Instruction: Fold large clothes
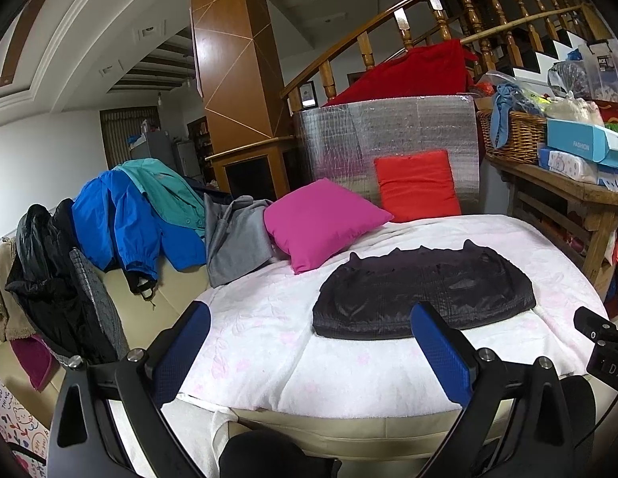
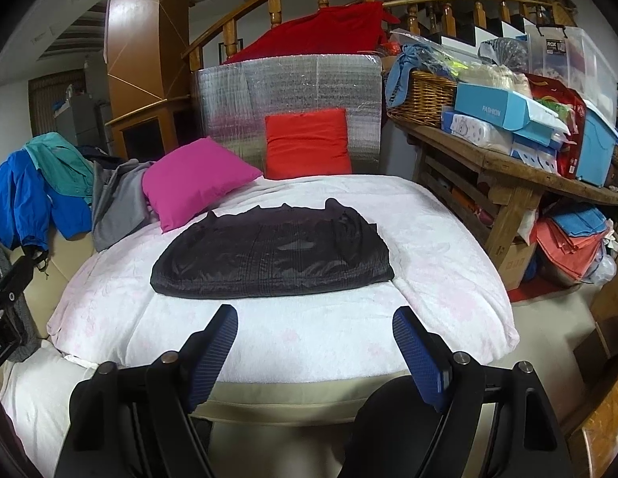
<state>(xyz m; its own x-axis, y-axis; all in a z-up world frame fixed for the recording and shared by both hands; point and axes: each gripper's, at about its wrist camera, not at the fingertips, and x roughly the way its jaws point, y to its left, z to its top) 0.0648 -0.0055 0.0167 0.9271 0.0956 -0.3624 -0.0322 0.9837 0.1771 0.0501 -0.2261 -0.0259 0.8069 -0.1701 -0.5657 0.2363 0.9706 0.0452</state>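
A dark quilted jacket [image 1: 424,290] [image 2: 273,257] lies folded into a flat bundle on the white blanket [image 1: 293,342] [image 2: 316,334] of a sofa seat. My left gripper [image 1: 309,314] hovers open near the blanket's front edge, to the left of the bundle and short of it, with nothing between its blue pads. In the right wrist view my right gripper [image 2: 314,318] is open too, just in front of the bundle's near edge and apart from it. Several jackets hang on the sofa's left arm, a blue one [image 1: 121,223] [image 2: 26,203] among them.
A pink cushion [image 1: 320,225] [image 2: 193,183] and a red cushion [image 1: 418,185] [image 2: 309,143] rest at the back against a silver foil panel [image 1: 388,135]. A wooden bench [image 2: 508,167] loaded with boxes and a wicker basket [image 2: 422,97] stands on the right. A grey garment [image 1: 237,239] lies beside the pink cushion.
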